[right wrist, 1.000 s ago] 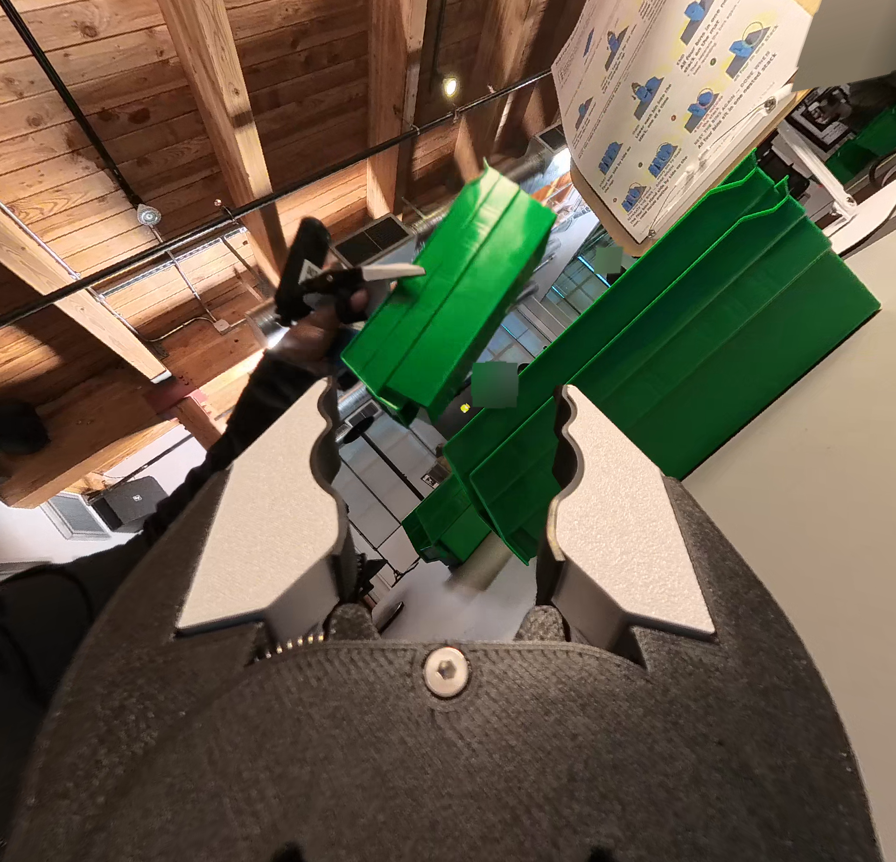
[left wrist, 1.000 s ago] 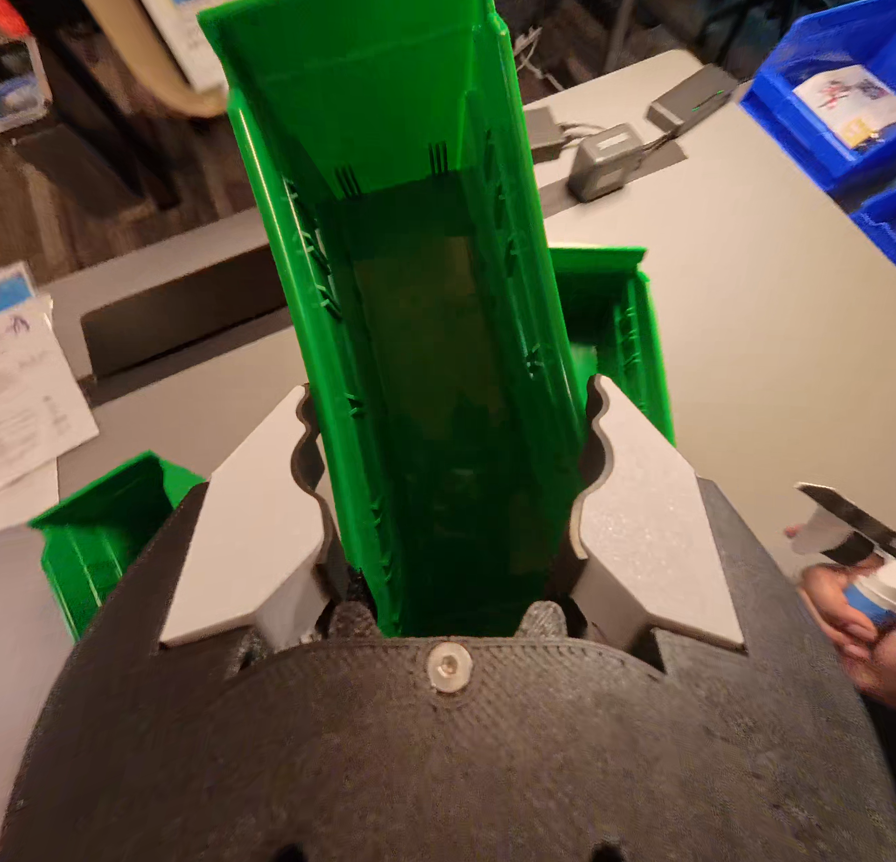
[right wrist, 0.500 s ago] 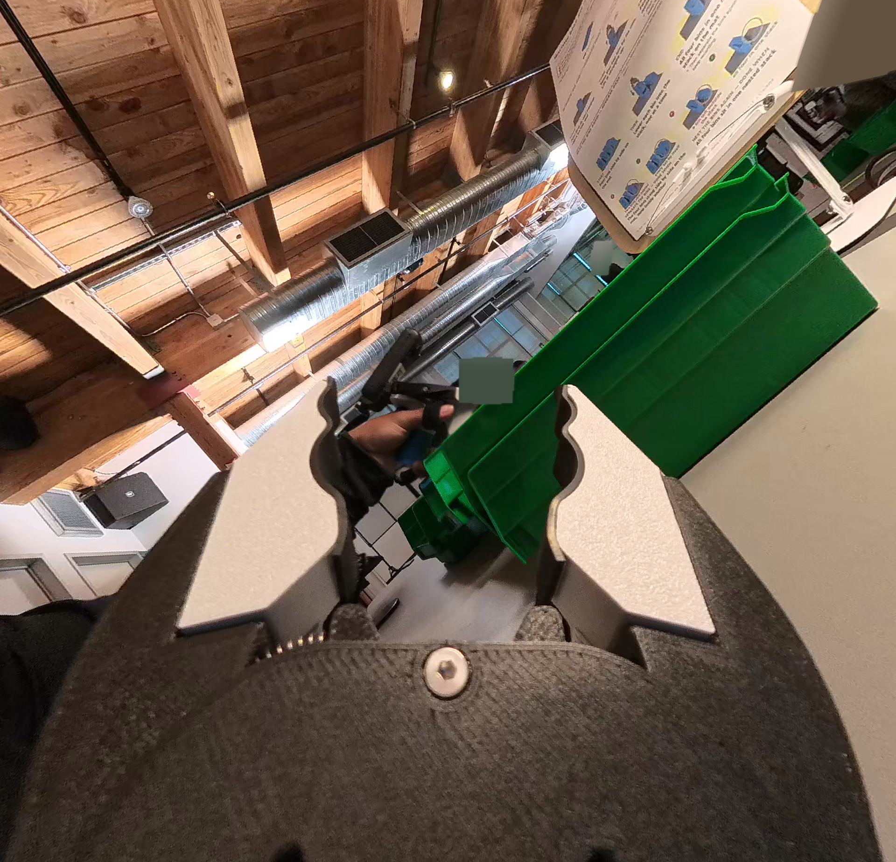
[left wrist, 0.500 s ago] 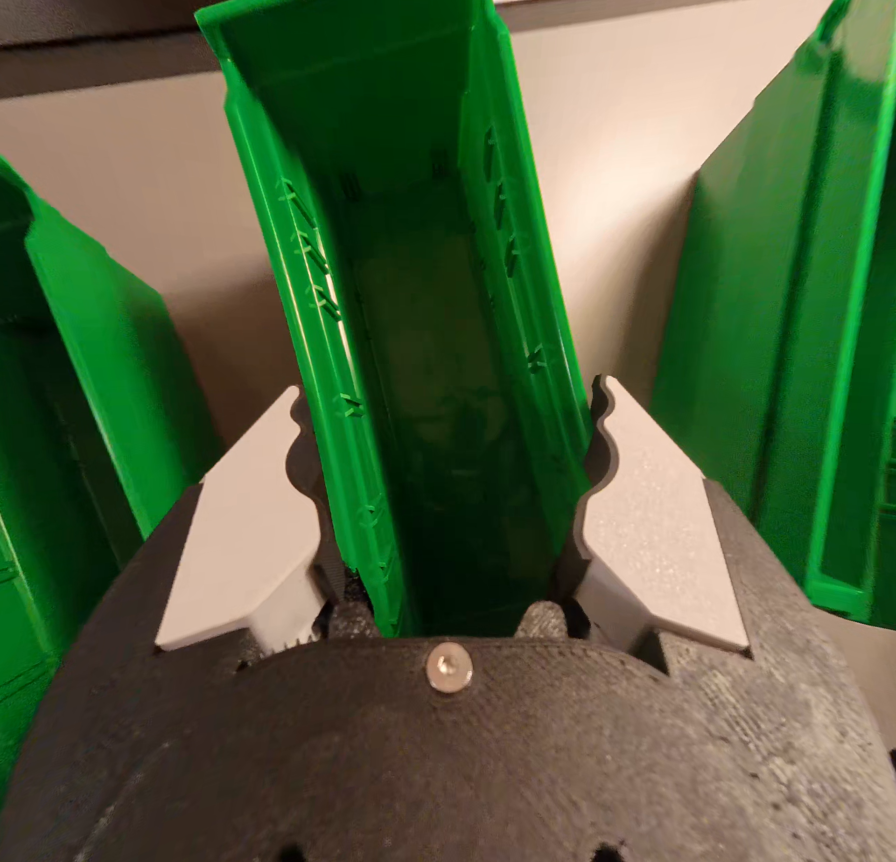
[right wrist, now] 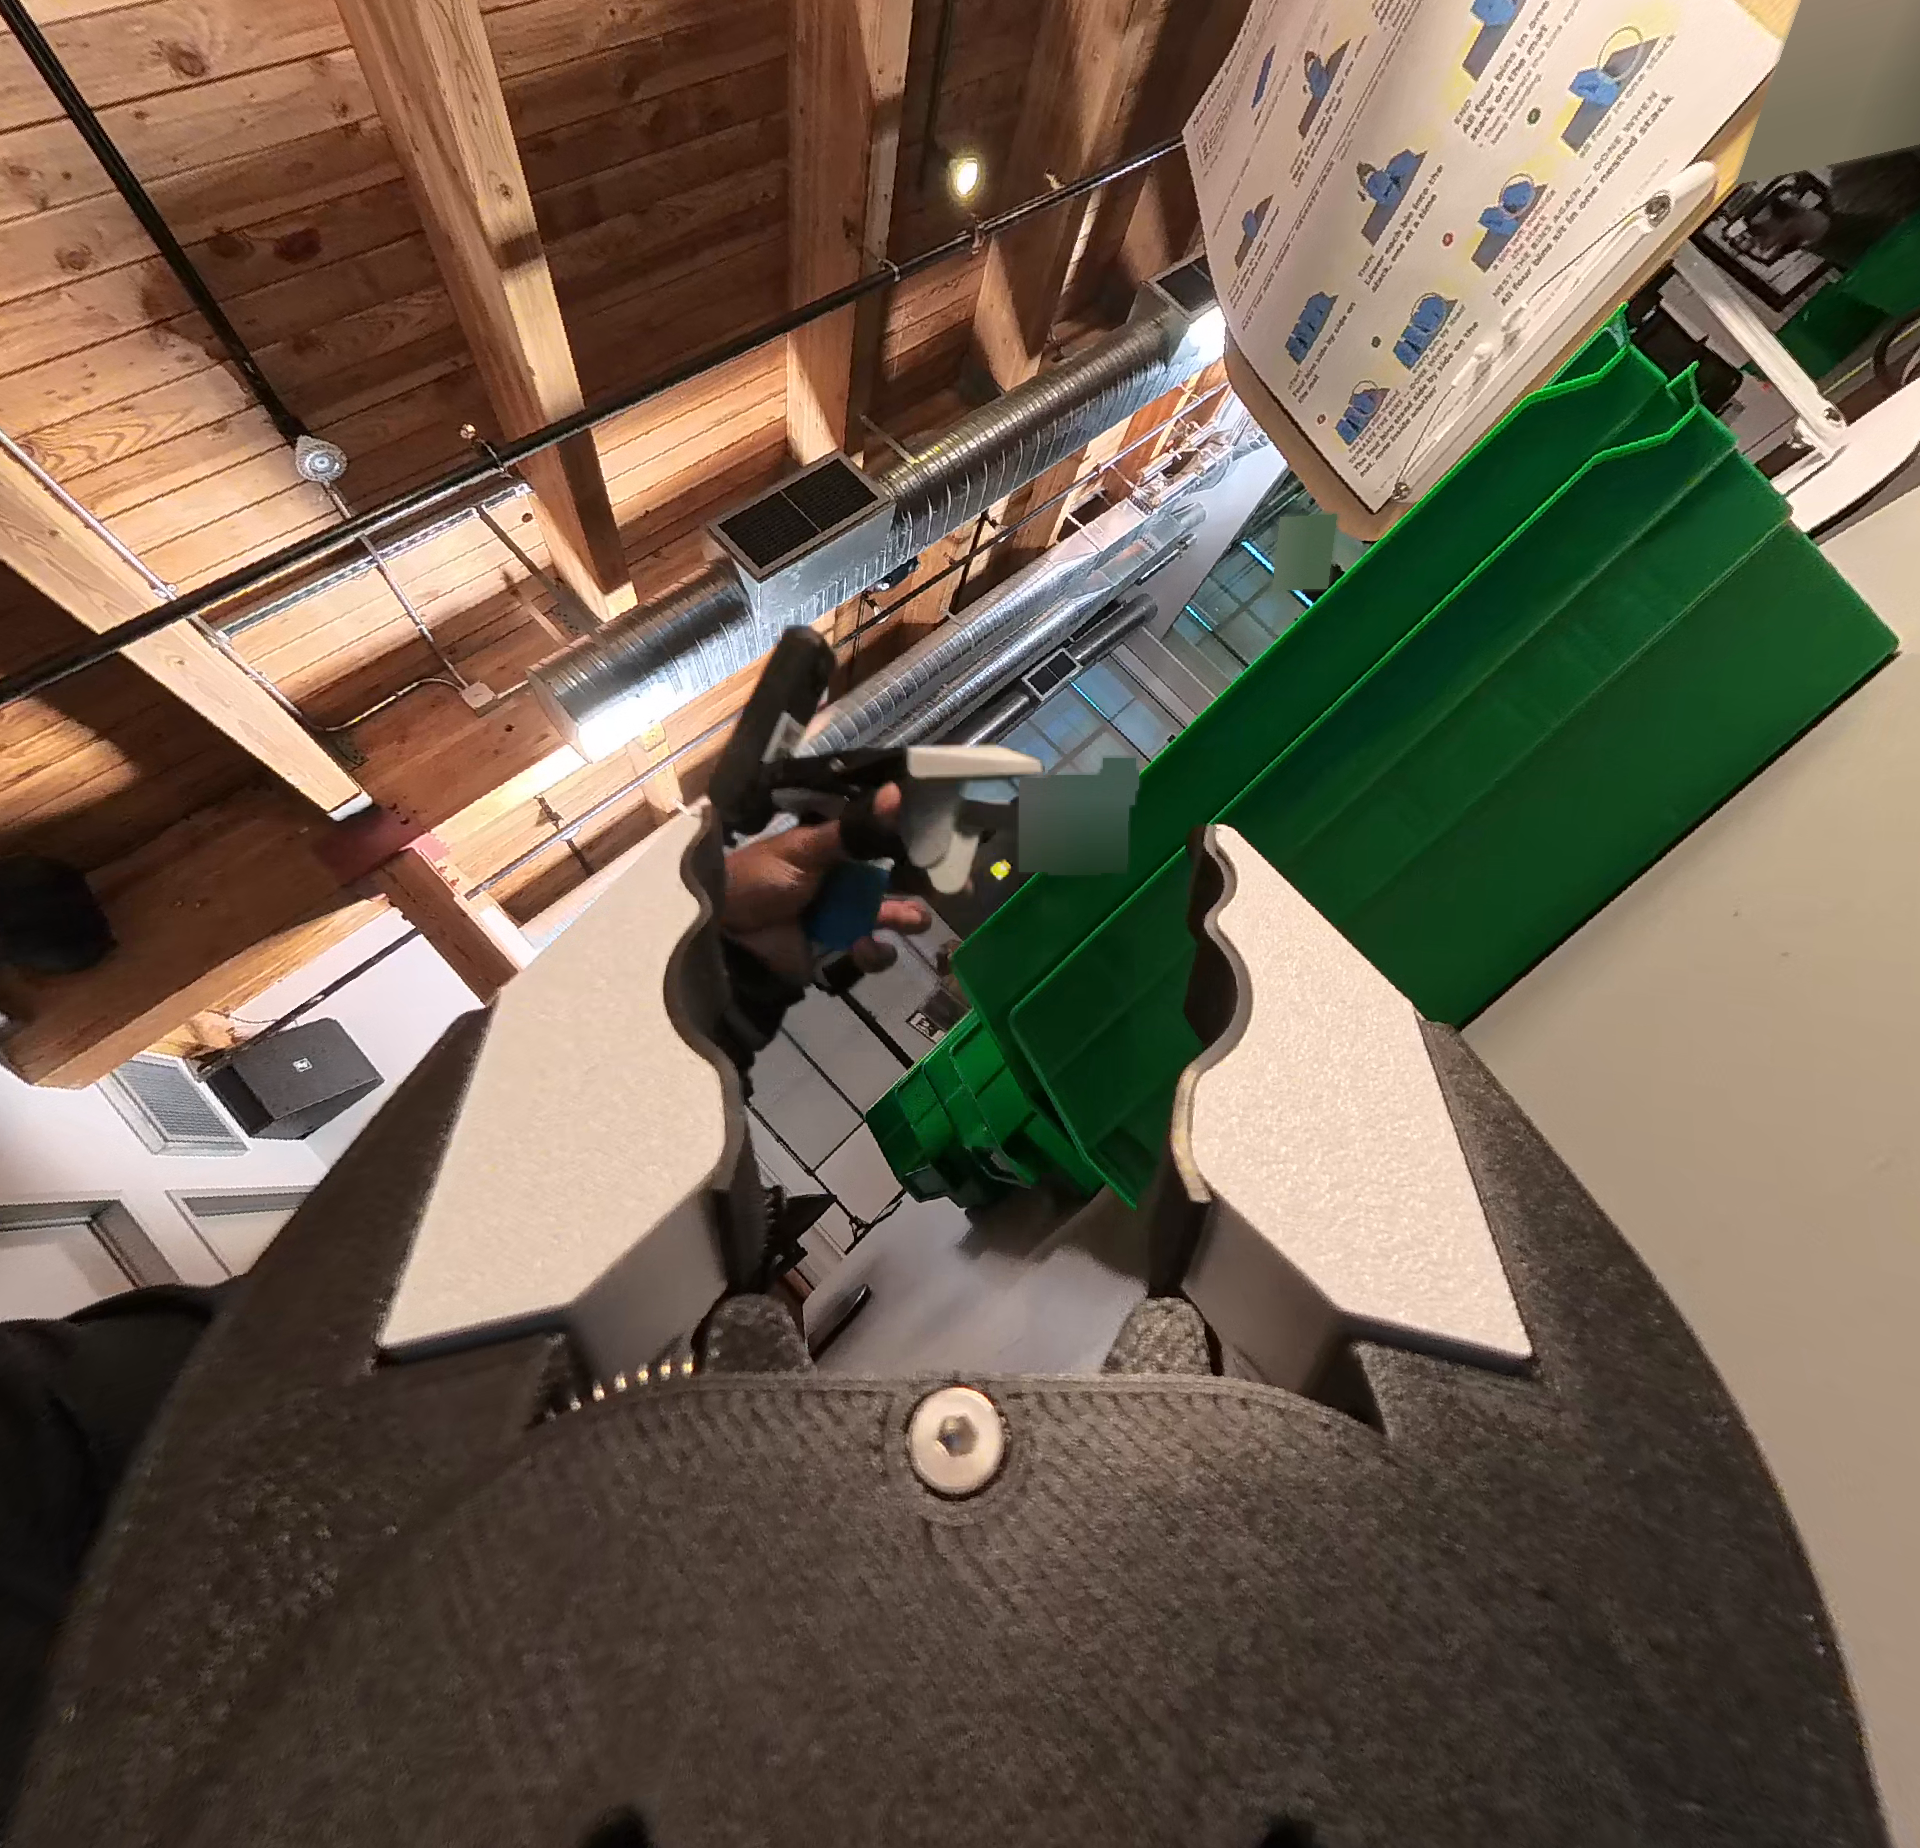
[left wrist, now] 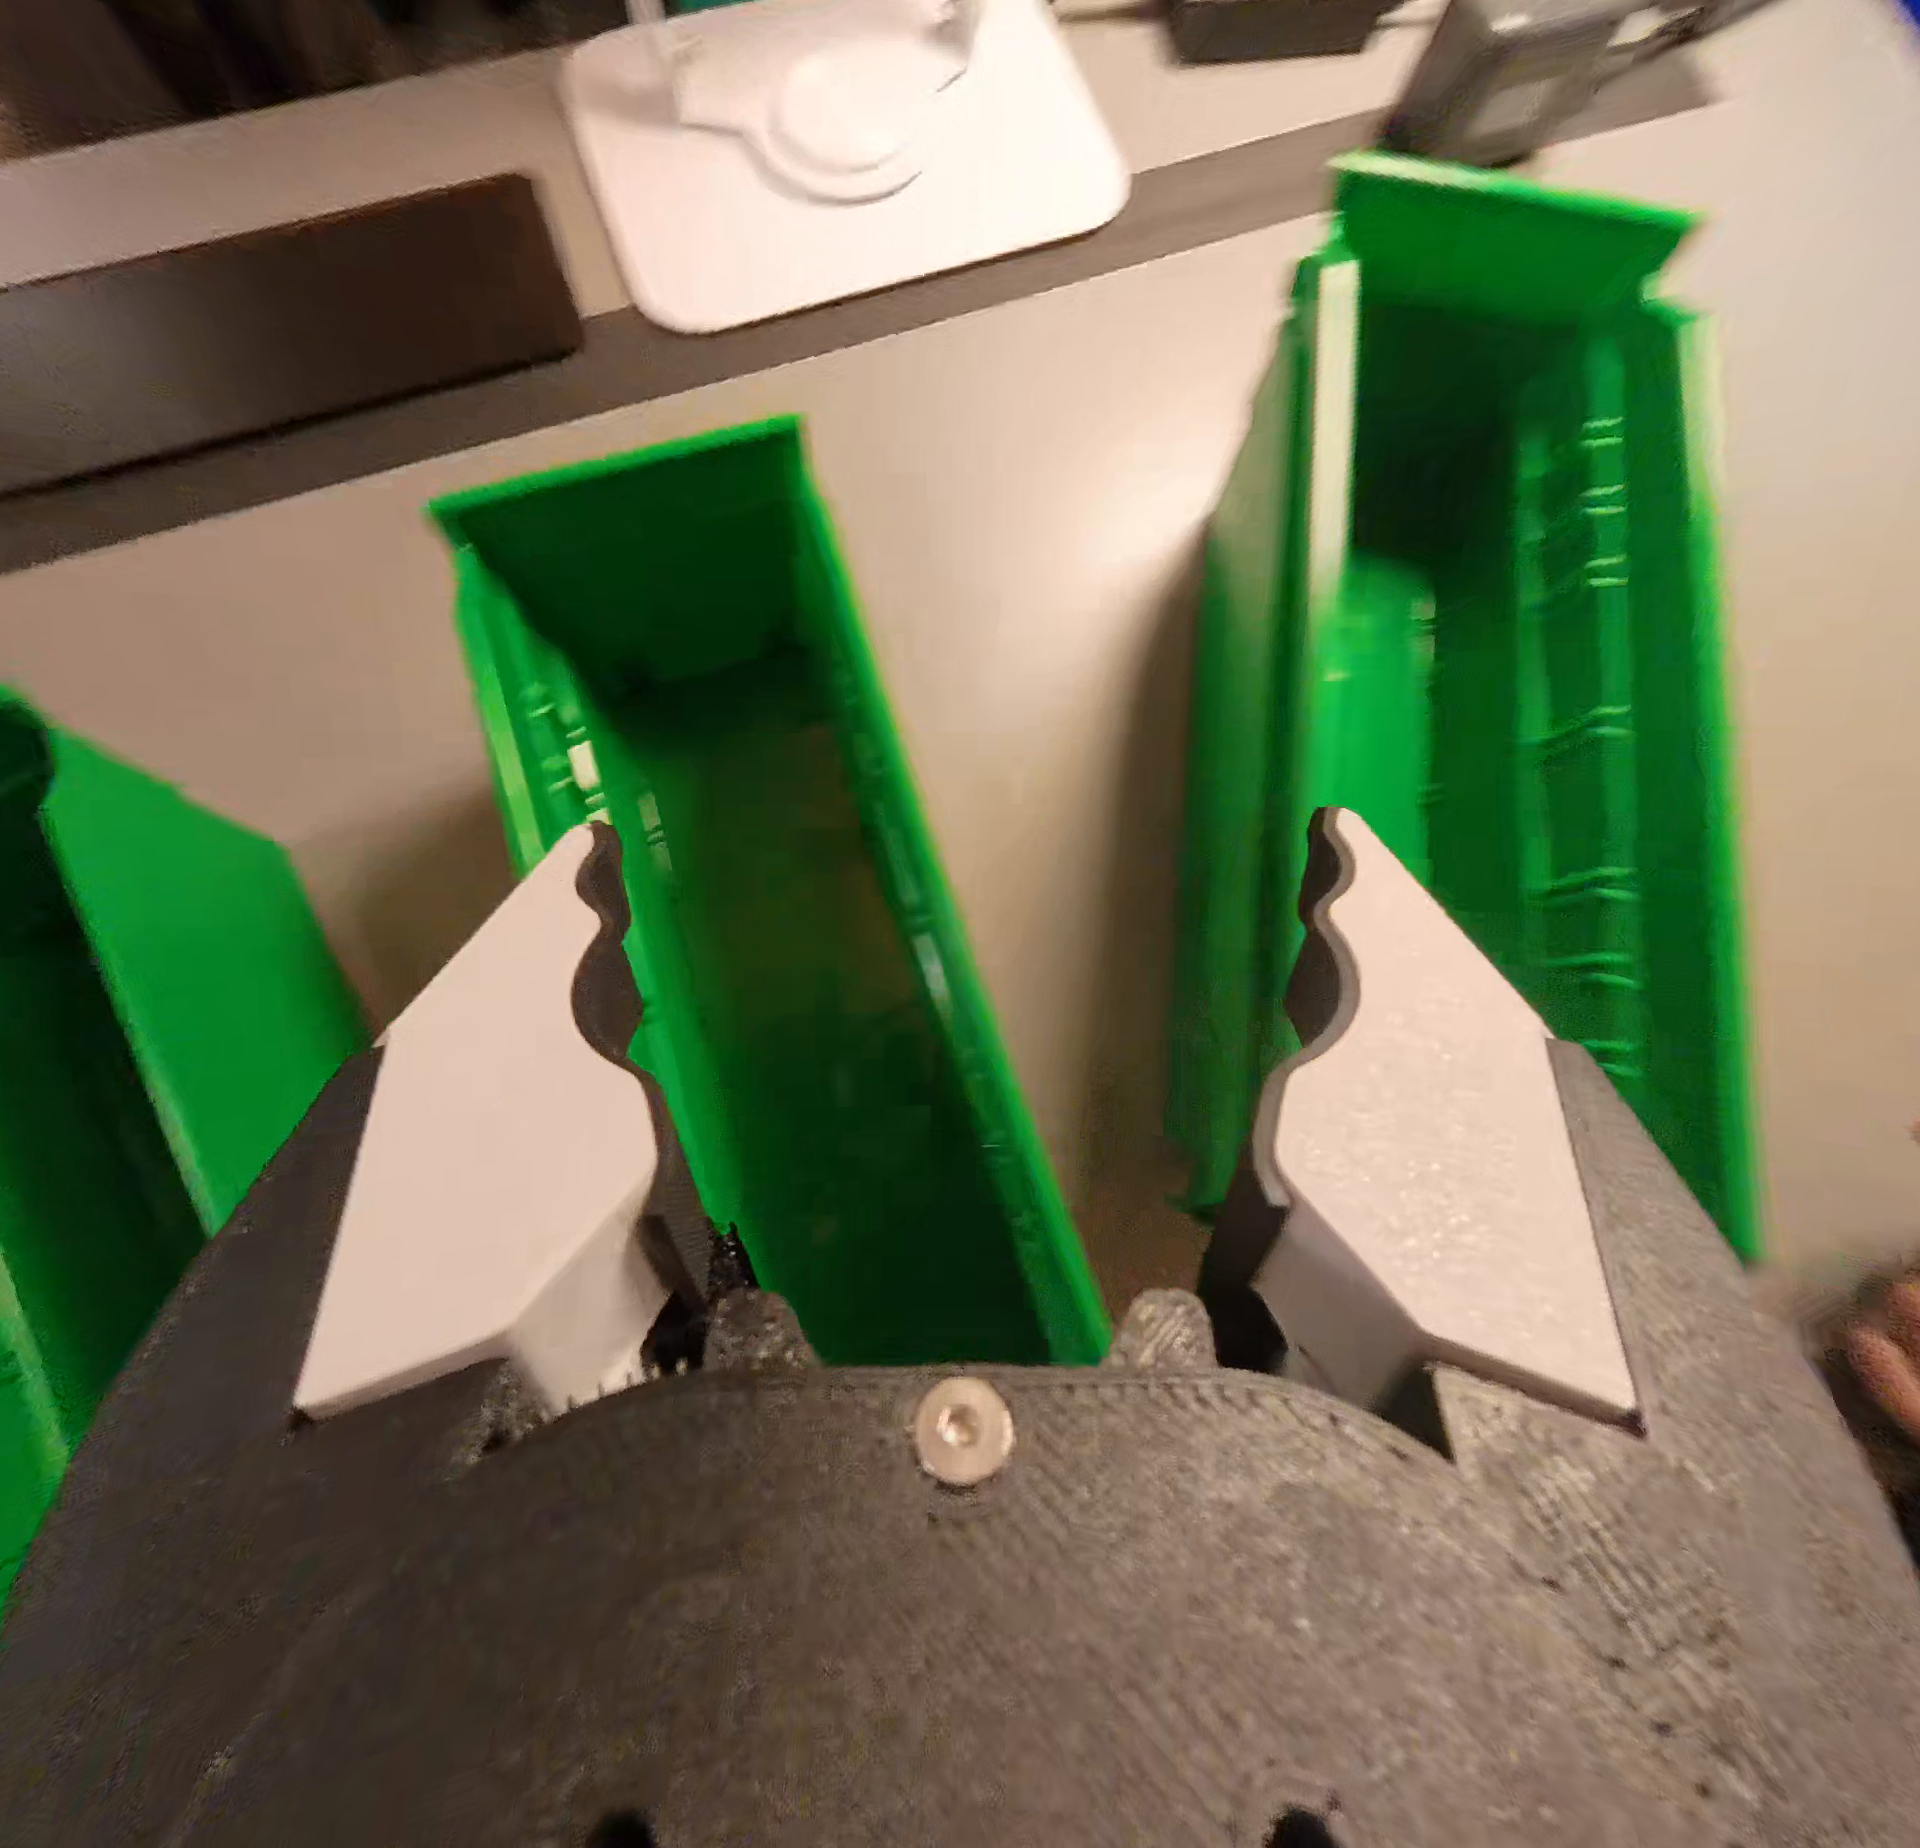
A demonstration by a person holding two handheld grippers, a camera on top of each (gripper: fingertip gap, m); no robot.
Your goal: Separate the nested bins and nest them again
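Observation:
In the left wrist view, my left gripper point(left wrist: 966, 832) is open wide. A single green bin point(left wrist: 790, 915) stands on the table point(left wrist: 1039, 551) between the fingers, close to the left finger point(left wrist: 499, 1071). A clear gap lies between it and the right pad. A stack of nested green bins point(left wrist: 1507, 655) stands to its right, and another green bin point(left wrist: 156, 967) to its left. My right gripper point(right wrist: 956, 832) is open and tilted up towards the ceiling. The nested bins point(right wrist: 1507, 759) lie beside its right finger. The left gripper point(right wrist: 987, 801) shows there, empty in a hand point(right wrist: 779, 884).
A white flat base point(left wrist: 831, 136), a dark strip point(left wrist: 260, 312) and grey devices point(left wrist: 1507, 73) lie at the table's far edge. A board with an illustrated sheet point(right wrist: 1455, 188) stands above the bins. Bare table point(right wrist: 1714, 1071) lies to the right of the right gripper.
My left gripper brought the single green bin down onto the table between the other bins, then opened and let it go. The right gripper has not moved.

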